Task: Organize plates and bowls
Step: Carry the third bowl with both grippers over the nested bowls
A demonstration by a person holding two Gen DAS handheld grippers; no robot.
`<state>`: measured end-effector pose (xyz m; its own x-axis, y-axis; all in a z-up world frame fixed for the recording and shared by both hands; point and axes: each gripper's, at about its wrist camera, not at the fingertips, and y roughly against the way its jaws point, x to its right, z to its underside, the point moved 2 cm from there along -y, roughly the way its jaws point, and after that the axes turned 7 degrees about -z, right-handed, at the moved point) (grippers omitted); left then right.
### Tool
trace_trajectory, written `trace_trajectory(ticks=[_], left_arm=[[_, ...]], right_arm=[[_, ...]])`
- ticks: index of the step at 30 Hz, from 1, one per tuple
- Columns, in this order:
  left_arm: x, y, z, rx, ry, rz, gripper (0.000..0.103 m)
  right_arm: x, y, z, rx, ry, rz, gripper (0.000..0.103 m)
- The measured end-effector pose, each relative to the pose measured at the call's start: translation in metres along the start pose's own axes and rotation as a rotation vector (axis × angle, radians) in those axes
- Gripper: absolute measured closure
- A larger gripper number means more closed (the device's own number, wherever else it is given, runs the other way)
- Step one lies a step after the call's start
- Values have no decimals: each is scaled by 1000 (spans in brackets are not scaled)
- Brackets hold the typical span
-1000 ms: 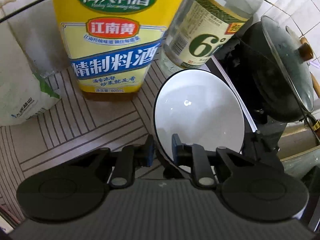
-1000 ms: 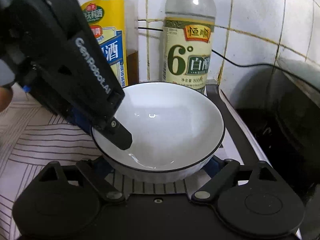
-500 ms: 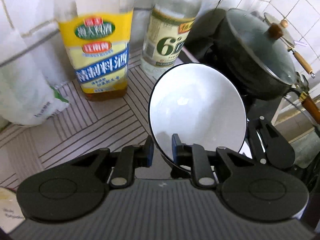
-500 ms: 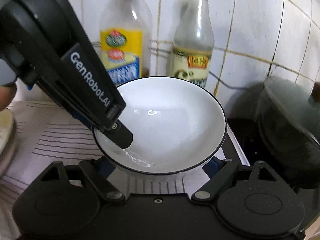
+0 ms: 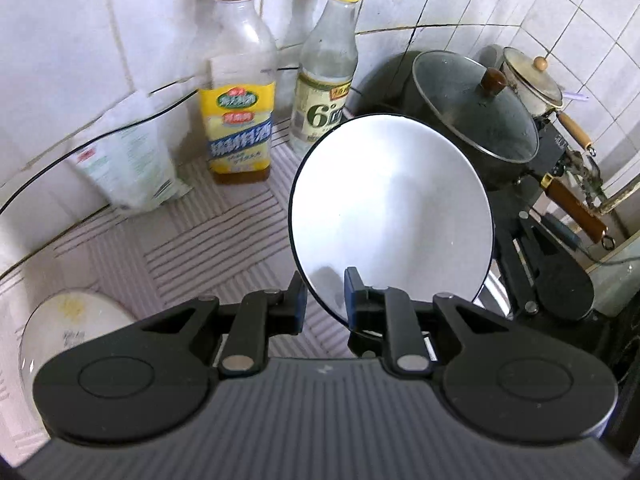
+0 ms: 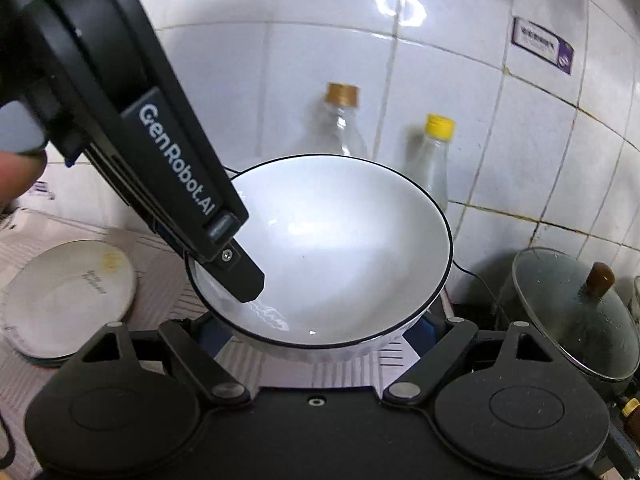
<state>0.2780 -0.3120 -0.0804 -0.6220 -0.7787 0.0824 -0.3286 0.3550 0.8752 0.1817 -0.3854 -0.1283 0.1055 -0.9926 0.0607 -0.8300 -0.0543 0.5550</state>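
Both grip glossy round white bowl: left gripper pinching rim, right gripper cradling sides.

Against the white tiled wall stand two bottles side by side: a cooking wine bottle with a yellow label and gold cap, and a clear vinegar bottle with a yellow cap. A white bag leans on the wall to their left. The striped desk carries them. To the right sits a dark pot under a glass lid, with a smaller cream pot behind it. A thin black cable runs along the wall.
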Motion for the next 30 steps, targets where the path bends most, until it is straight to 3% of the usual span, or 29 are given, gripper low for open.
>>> trace_trajectory(ticks=[5, 14, 30], left_arm=[[0, 17, 27, -38, 6, -26, 86], [-8, 42, 71, -62, 110, -71, 86], [-43, 22, 140, -145, 301, -188, 86]], right_arm=[[-22, 24, 7, 2, 21, -48, 13], [-41, 50, 21, -25, 48, -174, 13], [-86, 40, 54, -158, 178, -413, 13]])
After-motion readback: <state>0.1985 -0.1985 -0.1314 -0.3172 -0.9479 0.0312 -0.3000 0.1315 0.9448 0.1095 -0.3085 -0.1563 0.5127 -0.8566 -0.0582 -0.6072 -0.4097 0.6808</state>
